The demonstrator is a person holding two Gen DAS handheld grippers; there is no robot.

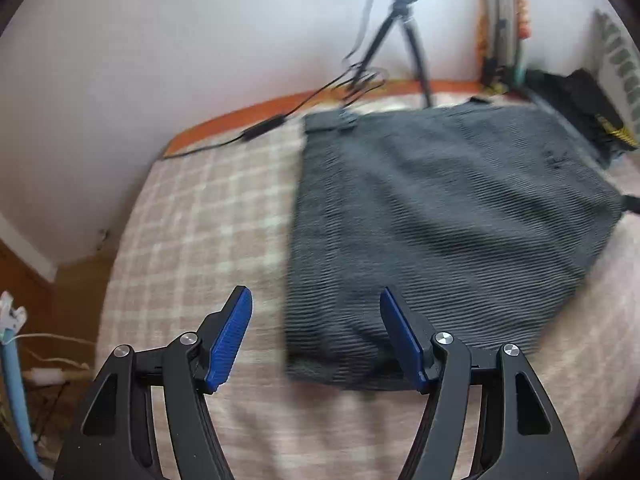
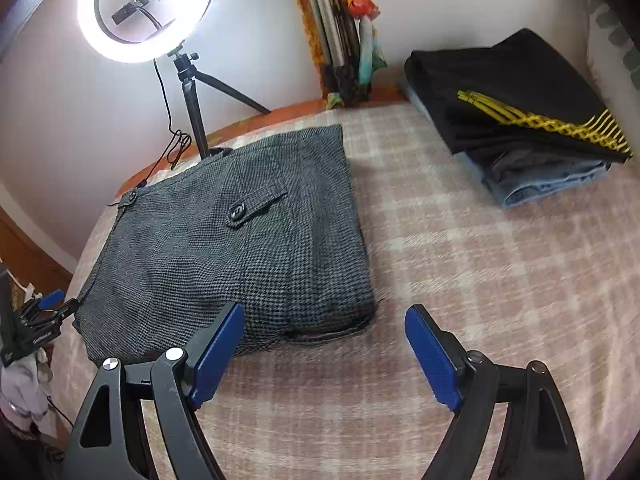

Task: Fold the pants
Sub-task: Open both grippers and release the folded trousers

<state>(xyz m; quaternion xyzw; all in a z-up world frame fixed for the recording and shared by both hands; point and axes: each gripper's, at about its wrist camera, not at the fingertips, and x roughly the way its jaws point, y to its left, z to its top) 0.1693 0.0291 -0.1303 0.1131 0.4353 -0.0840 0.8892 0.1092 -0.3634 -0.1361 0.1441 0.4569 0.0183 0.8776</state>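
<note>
**Near the bed's far-left corner, folded pants lie between two empty claws**

Toward the far-left corner of the bed, the grey woven pants (image 2: pixel 240 236) lie flat on the checked bedsheet (image 2: pixel 460 280), already doubled into a compact, roughly rectangular packet. Its long axis runs from the near edge of the bed toward the far edge by the wall, with the waistband and belt loop along the left side and a buttoned pocket flap facing up. The near end is the rounded fold.

The right claw (image 2: pixel 324 350) hovers just off the packet's near-right corner, jaws spread wide with nothing between them. The left claw (image 1: pixel 316 336) hangs over the near-left corner, also parted and empty; its right pad stands above the cloth, though I cannot tell whether it touches.

Judging from this, the fold looks nearly or fully done. The risk is in any further touch: a pad catching only the top layer would peel the packet open, and a claw dragging across the near fold could skew the layers. The left view is blurred, so fine alignment of that edge is hard to judge.

Beyond the pants, a stack of folded clothes (image 2: pixel 520 120) sits at the far-right corner, and a ring light (image 2: pixel 148 12) on a tripod (image 2: pixel 196 112) stands at the far edge.
</note>
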